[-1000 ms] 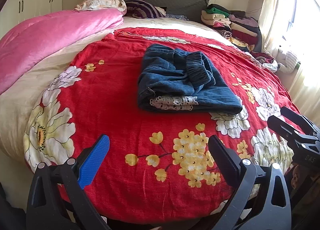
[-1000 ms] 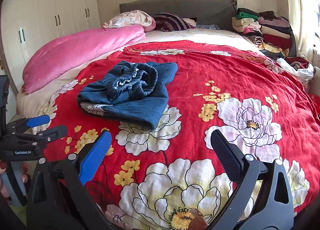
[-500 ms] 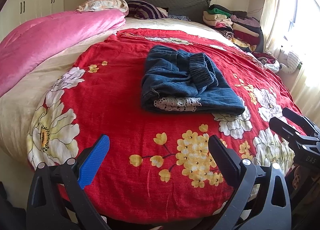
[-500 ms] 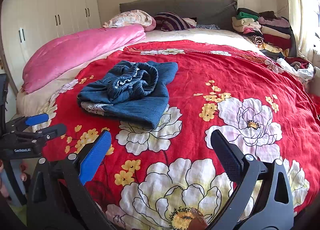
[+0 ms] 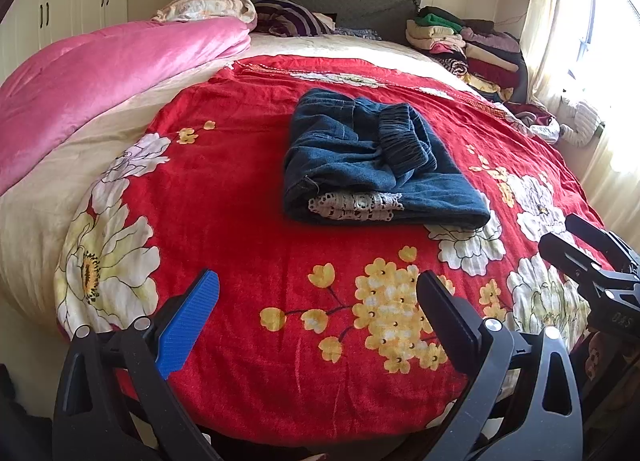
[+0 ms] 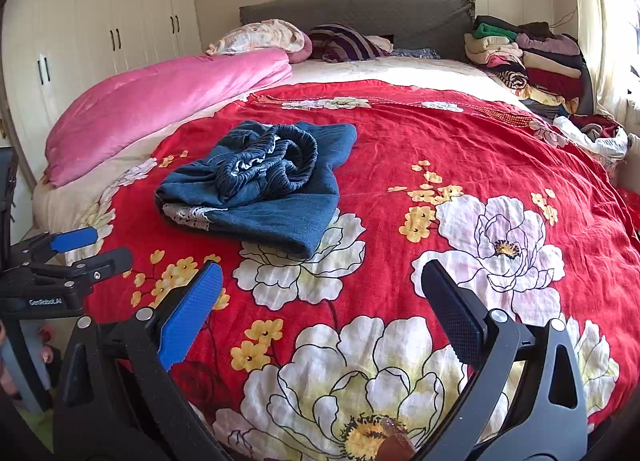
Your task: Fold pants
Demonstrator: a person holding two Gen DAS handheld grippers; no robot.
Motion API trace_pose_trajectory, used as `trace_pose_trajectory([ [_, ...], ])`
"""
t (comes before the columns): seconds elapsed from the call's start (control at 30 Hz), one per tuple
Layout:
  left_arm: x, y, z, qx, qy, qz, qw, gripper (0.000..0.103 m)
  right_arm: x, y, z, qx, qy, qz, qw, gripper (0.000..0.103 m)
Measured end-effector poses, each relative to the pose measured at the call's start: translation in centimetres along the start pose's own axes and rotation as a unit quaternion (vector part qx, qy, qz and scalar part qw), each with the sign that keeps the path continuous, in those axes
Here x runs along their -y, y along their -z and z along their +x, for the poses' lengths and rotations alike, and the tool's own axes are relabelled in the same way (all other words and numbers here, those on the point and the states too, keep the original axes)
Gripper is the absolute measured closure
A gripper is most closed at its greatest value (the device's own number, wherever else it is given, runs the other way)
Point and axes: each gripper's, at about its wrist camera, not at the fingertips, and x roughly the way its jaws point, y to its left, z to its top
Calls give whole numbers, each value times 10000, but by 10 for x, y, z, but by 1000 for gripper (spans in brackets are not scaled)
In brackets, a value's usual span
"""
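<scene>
Since the earlier frames the left gripper point(image 5: 318, 321) has edged slightly forward and toward the bed, the pants sitting marginally lower in its view; the right gripper point(image 6: 322, 309) shows no appreciable shift. Both sets of jaws stand spread wide with nothing between them, held low over the near edge of the bed point(image 5: 256, 149). Pants point(image 5: 372, 165) lie on the red floral blanket point(image 5: 248, 245) toward the middle of the bed, well apart from both grippers, already doubled into a compact bundle: elastic waistband point(image 6: 280, 159) bunched on top, a pale lace trim point(image 5: 356, 205) showing at the near edge. Judgement: folding appears largely done, though the waistband sits rumpled and the layers are not square. To finish well, each gripper would best approach from its own side, pinch only the top layer at opposite corners, draw it taut and lay it flat before any further fold; seizing the whole stack would likely drag the bundle across the blanket and undo it. Pink duvet point(image 6: 160, 101) and stacked clothes point(image 6: 524, 57) lie clear of the work.
</scene>
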Motion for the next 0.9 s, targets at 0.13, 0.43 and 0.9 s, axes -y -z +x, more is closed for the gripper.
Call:
trace_pose_trajectory([
  [0.13, 0, 1, 1, -27, -18, 29, 10000, 4, 0, 0, 0, 2, 2, 4, 10000, 9],
  [0.43, -7, -2, 0, -54, -169, -128, 9998, 4, 3, 1, 0, -30, 51, 48, 10000, 9],
  [0.9, -204, -101, 91, -506, -1542, -1005, 9816, 4, 184, -32, 14, -243, 1410, 950, 9851, 9],
])
